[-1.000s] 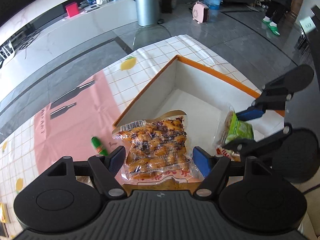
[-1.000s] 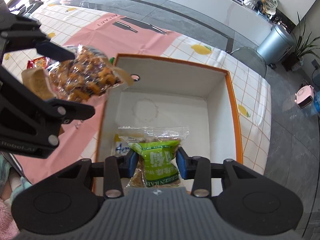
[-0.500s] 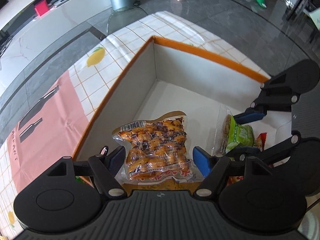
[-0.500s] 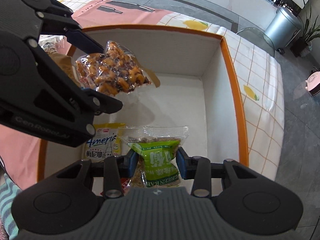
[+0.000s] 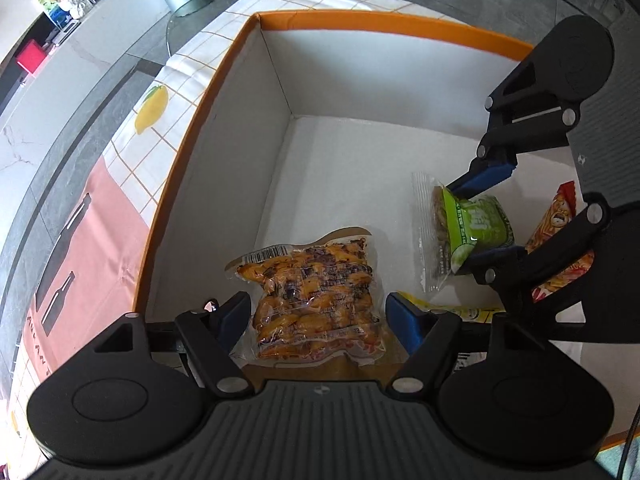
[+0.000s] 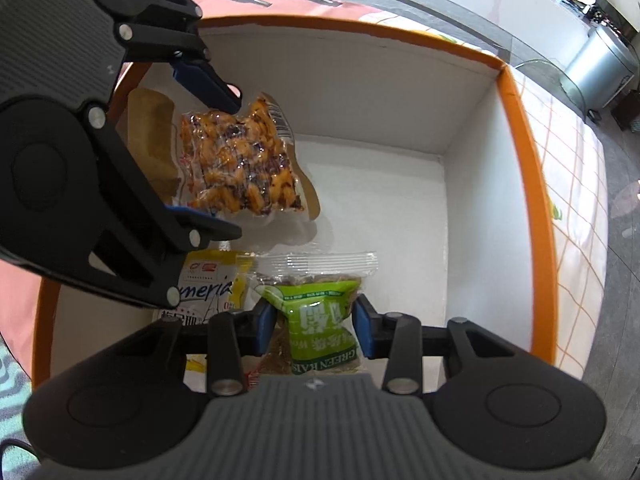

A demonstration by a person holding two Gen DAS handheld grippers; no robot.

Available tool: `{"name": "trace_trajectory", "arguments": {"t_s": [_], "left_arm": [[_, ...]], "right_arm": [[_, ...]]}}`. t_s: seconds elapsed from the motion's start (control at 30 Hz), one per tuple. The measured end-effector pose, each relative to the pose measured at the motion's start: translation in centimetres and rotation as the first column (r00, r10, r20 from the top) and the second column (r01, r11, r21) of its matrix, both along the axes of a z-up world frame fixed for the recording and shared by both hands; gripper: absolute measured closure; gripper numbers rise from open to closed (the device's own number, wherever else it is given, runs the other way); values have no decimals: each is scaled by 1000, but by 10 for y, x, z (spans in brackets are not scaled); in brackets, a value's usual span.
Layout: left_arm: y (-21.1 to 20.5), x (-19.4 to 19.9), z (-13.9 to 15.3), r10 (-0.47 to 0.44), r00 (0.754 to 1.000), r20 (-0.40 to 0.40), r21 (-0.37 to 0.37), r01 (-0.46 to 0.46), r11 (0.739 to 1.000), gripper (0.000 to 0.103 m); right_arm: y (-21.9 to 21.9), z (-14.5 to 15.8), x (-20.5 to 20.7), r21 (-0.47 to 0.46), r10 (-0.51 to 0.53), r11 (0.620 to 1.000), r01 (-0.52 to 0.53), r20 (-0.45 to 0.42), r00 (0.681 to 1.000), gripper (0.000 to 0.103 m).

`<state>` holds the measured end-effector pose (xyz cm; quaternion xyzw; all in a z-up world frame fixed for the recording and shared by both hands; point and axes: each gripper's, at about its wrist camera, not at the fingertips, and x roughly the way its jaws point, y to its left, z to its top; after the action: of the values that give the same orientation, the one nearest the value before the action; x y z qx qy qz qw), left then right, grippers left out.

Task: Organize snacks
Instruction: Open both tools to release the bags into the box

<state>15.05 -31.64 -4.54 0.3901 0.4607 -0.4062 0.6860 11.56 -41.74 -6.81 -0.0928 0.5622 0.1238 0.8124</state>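
Both grippers are inside a white box with an orange rim (image 5: 384,20) (image 6: 528,168). My left gripper (image 5: 318,314) is shut on a clear pack of orange snacks (image 5: 316,292), held above the box floor; the pack also shows in the right wrist view (image 6: 240,164). My right gripper (image 6: 316,324) is shut on a green raisin packet (image 6: 320,320), low over the floor near the box's near side; the packet also shows in the left wrist view (image 5: 476,228).
A yellow and white packet (image 6: 212,292) and a red and orange packet (image 5: 560,216) lie on the box floor. The box stands on a checked cloth with lemon prints (image 5: 152,108) and a pink mat (image 5: 92,232). A metal bin (image 6: 600,64) stands beyond.
Both grippers have moved from above the box's edge down into the box, each still holding its packet. The packets on the box floor have come into view.
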Motion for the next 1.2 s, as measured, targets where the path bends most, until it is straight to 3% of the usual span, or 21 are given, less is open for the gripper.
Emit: {"name": "trace_trajectory", "arguments": {"t_s": [0.23,0.43,0.67,0.77,0.83,1.2], "left_arm": [[1,0,-6,-51,998,-21,11,52,999,17],[-1,6,-12,-48,997,-52,29,49,998,15],[3,11,-8,-19,998,-60,6,19,1000,11],[7,9,1,-11,999,-50,-19,10,1000,10],[10,9,9,4,999,-41,-38,-5,999,10],[35,-4,49,91,996,-13,-115,-92,989,10]], "right_arm": [[-3,-7,1,27,59,998,-59,-1,998,64],[6,-7,9,-3,94,996,-94,-18,995,63],[10,2,17,-24,83,996,-84,-21,996,44],[13,6,18,-45,78,996,-79,-23,997,41],[14,10,18,-58,69,996,-71,-23,997,34],[27,31,10,-104,-7,995,3,-44,999,31]]}}
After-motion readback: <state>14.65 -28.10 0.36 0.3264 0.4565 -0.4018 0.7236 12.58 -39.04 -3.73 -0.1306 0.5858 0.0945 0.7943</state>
